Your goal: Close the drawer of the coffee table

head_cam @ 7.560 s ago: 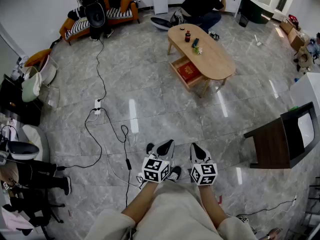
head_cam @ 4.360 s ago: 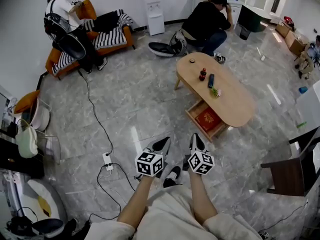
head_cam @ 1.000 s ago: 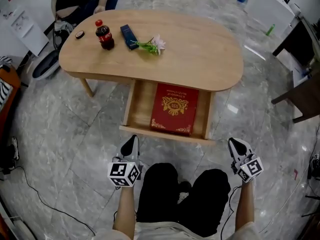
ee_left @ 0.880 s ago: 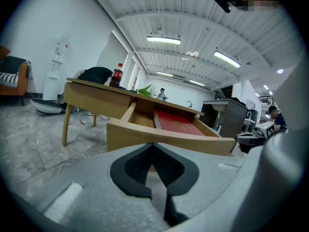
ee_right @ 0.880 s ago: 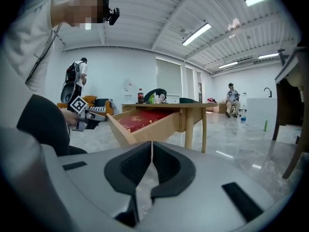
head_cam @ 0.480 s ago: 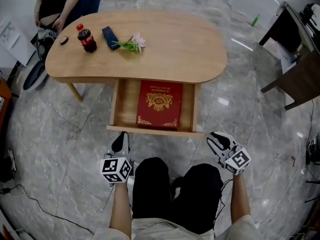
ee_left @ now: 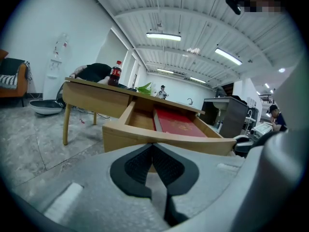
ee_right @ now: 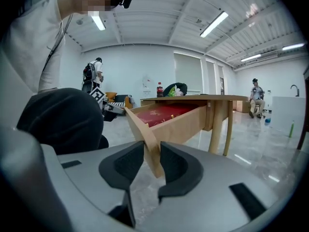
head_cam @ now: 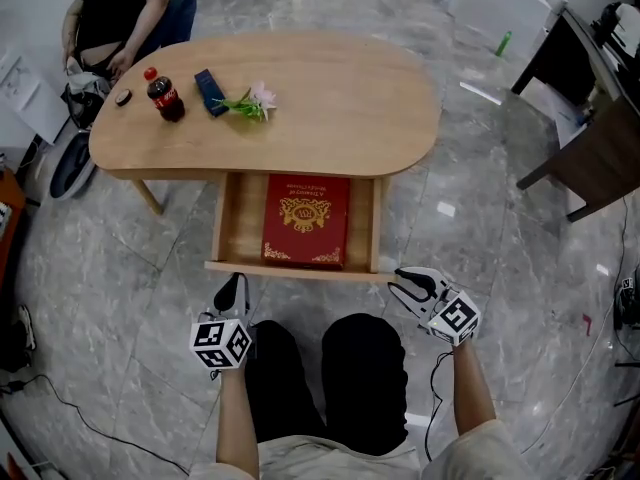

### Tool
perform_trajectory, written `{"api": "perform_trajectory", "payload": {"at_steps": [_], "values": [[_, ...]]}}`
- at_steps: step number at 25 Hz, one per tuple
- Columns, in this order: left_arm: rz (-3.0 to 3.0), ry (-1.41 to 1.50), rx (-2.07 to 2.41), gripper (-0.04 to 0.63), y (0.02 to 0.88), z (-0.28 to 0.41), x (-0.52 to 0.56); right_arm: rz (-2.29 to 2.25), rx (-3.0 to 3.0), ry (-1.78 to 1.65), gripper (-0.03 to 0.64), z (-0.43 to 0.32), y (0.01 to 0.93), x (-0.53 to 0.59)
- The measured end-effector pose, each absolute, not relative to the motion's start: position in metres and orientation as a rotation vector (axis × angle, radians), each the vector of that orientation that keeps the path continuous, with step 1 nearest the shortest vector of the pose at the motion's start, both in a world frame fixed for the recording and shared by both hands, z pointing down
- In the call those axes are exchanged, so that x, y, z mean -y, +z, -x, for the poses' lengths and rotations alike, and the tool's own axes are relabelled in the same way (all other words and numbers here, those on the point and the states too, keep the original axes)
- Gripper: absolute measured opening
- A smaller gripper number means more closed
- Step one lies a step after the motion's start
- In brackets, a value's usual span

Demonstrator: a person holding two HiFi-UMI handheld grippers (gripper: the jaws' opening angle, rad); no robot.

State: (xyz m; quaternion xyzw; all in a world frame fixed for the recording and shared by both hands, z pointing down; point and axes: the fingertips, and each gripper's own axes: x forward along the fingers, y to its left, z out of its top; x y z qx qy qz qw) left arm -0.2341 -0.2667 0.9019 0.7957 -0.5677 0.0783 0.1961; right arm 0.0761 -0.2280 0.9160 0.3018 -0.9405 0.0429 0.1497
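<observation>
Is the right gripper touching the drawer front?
Cannot tell. In the right gripper view the right gripper, jaws apart, straddles the drawer front; neither contact nor gap is plain.

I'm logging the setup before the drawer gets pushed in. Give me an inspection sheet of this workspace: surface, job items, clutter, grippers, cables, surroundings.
Surface: wooden coffee table, top mostly bare.
Job's things: drawer pulled out, red book lying flat inside.
Clutter: cola bottle, dark blue box, flower sprig and small dark round item, all at the top's left end in the head view.
Grippers: left gripper has its jaws together and points at the drawer front; right gripper has its jaws apart around that front's right end.
Cables: thin black cable on the floor at lower left.
Surroundings: grey marble floor, person crouched behind the table, dark furniture at right.
</observation>
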Motion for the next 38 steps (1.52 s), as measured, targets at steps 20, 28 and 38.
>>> {"api": "perform_trajectory", "payload": {"at_steps": [20,28,38], "values": [[-2.246,0.121,1.629,0.009,0.862,0.228,0.300,-0.816,2.809,0.157,0.092,-0.083,0.875,0.257],[-2.262,0.117,1.606,0.009,0.860,0.224,0.321,-0.881,2.792,0.188,0.096,-0.089,0.875,0.284],[-2.264,0.106,1.621,0.009,0.859,0.227,0.348,-0.870,2.857,0.185,0.104,-0.085,0.874,0.301]]}}
